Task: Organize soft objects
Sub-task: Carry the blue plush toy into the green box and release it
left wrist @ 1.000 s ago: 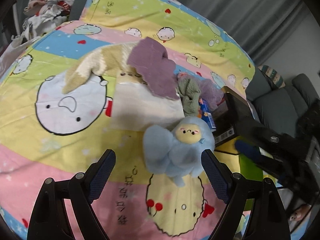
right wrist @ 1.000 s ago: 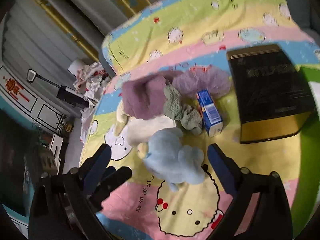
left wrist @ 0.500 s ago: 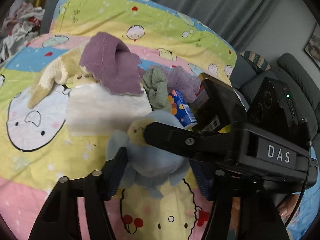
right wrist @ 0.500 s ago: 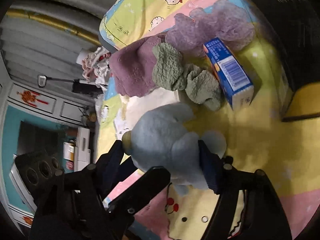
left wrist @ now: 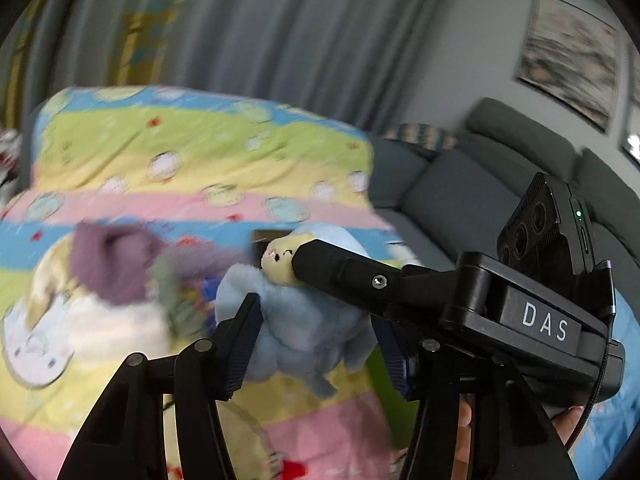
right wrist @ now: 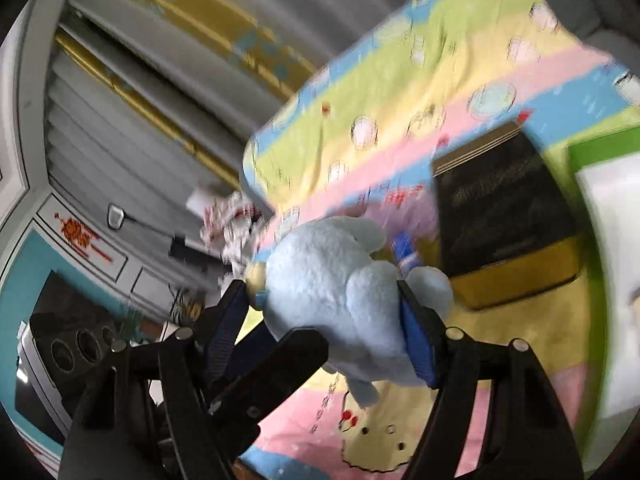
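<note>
You've got the blue plush toy (left wrist: 304,320) pinched by both tools at once. Left tool (left wrist: 316,344) is clamped across its body, pads pressed into the fluff on both sides. Right tool (right wrist: 328,332) is clamped on it too, squeezing the back and a round ear; in the left wrist view one right-tool finger lies along the toy's yellow face. The plush looks lifted clear of the bed (left wrist: 168,168), hanging between the pads w/ a foot dangling, though blur makes it hard to say how clear.

Why the double hold, as a guess: the toy is squashy and lopsided, so one pinch lets it sag or swing; two grips keep it steady while you carry it or pass it across. If it's a handover, ease off one tool only once the other has a firm bite.

Rest of the soft stuff sits on the bed past the toy: purple towel (left wrist: 112,264), a greenish cloth (left wrist: 166,280) just beside it, a cream cloth (left wrist: 108,328) below; all smeared by motion. A small blue carton (right wrist: 404,254) and a black-and-gold box (right wrist: 504,224) lie nearby, w/ a green-edged container (right wrist: 592,184) at the right edge, prob. a drop spot but can't confirm.

Surface is a bed w/ a striped cartoon quilt. Room: grey curtains (left wrist: 280,32), grey sofa (left wrist: 460,184), framed picture (left wrist: 568,64) on the wall.
</note>
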`<state>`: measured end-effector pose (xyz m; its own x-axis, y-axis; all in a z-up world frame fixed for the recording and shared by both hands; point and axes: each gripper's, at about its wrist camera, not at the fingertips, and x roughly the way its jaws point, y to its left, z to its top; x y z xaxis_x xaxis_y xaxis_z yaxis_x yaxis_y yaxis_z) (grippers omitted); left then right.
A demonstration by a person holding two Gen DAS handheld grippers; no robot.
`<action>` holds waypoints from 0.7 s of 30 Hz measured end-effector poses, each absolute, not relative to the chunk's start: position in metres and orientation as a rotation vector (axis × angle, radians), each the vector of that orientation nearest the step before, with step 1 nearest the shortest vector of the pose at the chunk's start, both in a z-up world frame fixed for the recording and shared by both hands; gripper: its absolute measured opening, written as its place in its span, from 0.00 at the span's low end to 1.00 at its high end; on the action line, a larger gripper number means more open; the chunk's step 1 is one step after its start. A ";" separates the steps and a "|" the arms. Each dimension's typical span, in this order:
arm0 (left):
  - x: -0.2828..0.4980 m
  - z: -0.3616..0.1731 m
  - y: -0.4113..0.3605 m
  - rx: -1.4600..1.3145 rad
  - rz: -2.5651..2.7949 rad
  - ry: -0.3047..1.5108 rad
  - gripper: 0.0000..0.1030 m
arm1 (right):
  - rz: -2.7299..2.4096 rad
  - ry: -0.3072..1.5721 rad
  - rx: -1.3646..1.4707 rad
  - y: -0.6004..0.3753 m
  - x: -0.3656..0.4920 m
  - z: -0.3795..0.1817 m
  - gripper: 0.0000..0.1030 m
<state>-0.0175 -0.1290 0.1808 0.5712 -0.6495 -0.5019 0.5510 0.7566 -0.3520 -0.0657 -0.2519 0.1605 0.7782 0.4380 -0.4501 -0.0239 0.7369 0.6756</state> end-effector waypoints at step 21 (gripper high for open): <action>-0.024 0.154 -0.300 -0.076 -1.034 0.744 0.55 | -0.112 0.522 0.855 -0.406 -0.131 0.137 0.71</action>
